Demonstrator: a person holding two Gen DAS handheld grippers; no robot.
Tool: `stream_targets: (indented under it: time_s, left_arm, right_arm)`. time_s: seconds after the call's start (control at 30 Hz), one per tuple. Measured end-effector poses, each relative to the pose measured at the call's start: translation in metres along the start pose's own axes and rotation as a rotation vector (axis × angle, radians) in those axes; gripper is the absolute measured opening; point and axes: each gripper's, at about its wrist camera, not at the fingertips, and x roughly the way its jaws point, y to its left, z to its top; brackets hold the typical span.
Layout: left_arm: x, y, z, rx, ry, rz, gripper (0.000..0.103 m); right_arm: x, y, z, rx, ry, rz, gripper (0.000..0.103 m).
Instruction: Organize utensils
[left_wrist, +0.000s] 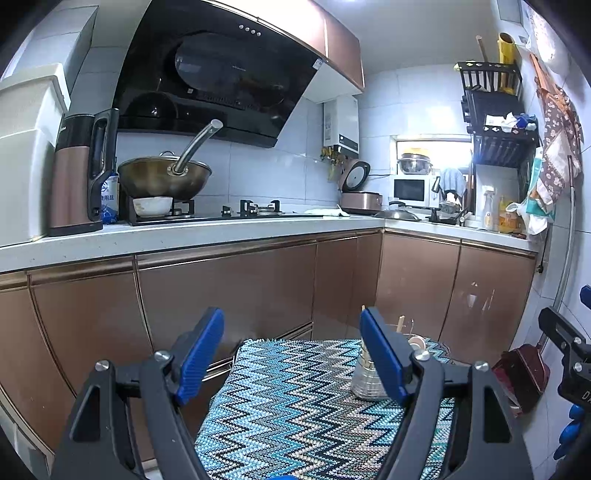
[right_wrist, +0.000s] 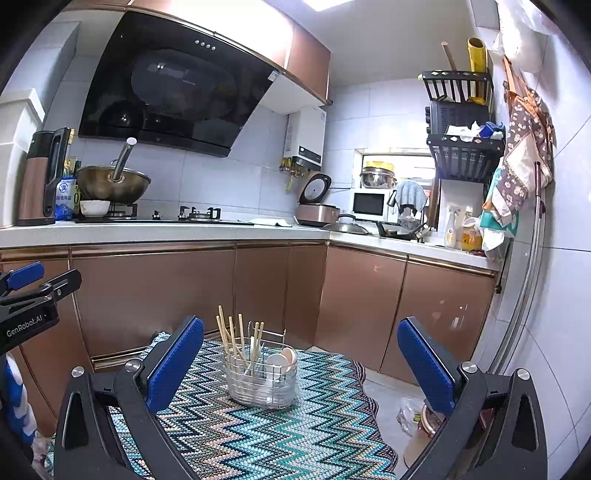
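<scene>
Both hand-held grippers gape empty: left hand-held gripper (left_wrist: 291, 354), right hand-held gripper (right_wrist: 301, 365). Wire utensil basket (right_wrist: 262, 384) sits at 12 o'clock on the zigzag-cloth counter (right_wrist: 295, 435), holding wooden chopsticks (right_wrist: 240, 336) and pale spoons (right_wrist: 282, 360). Likely light, stiff, loose sticks; grab by the rim.

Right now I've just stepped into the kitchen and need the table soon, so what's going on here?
A person holds two grippers over the zigzag cloth. The left gripper and right gripper are both open and empty. The wire basket stands upright on the cloth, holding chopsticks and a pale spoon. Neither gripper touches it.
</scene>
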Motion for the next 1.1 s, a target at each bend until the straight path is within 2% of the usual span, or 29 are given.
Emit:
stream_targets:
  time_s: [1.1]
  left_arm:
    - [-0.0030,-0.0039,-0.0040,0.020,0.010,-0.008,0.075]
  right_arm:
    - [-0.0037,0.0035,-0.0047,0.004,0.001,0.001,0.103]
